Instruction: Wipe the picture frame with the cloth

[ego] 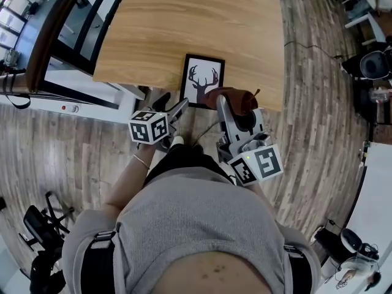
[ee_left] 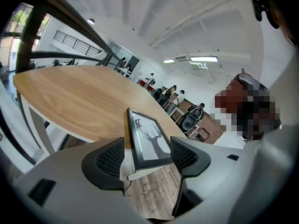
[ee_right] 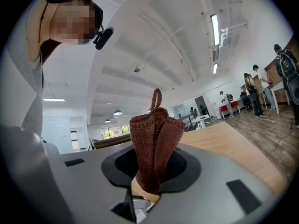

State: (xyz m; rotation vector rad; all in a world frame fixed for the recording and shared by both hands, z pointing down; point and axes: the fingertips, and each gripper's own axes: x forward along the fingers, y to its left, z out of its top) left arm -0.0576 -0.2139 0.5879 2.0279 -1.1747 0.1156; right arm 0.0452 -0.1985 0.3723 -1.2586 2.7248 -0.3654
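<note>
While the right gripper [ee_right: 152, 164] clamps the cloth [ee_right: 155, 141] for wiping, the left gripper [ee_left: 147, 155] holds its jaws apart around the picture frame [ee_left: 148, 141] (flat at the table's [ego: 184, 17] near edge), seemingly clear of it, poised to steady it.

Counter [ego: 202, 23]: pale wood-grain top, rounded front edge, mostly bare. Floor [ego: 79, 152]: grey-brown wood planks throughout. Dark curved rail [ego: 52, 38]: upper left of the head view, beside the counter. White ledge [ego: 73, 106]: below the counter's left edge, bearing a small red dot. Black office chair [ego: 40, 225]: lower left, on the floor. Black cable [ego: 312, 46]: trailing over the planks right of the counter. White desk [ego: 380, 188]: right edge, cut off by the picture. Ceiling [ee_right: 154, 36]: white, ribbed, with strip lights [ee_right: 215, 27]. Standing people [ee_right: 257, 77]: far side of the room, well apart from the counter. Red seats [ee_right: 228, 108]: distant, small.
</note>
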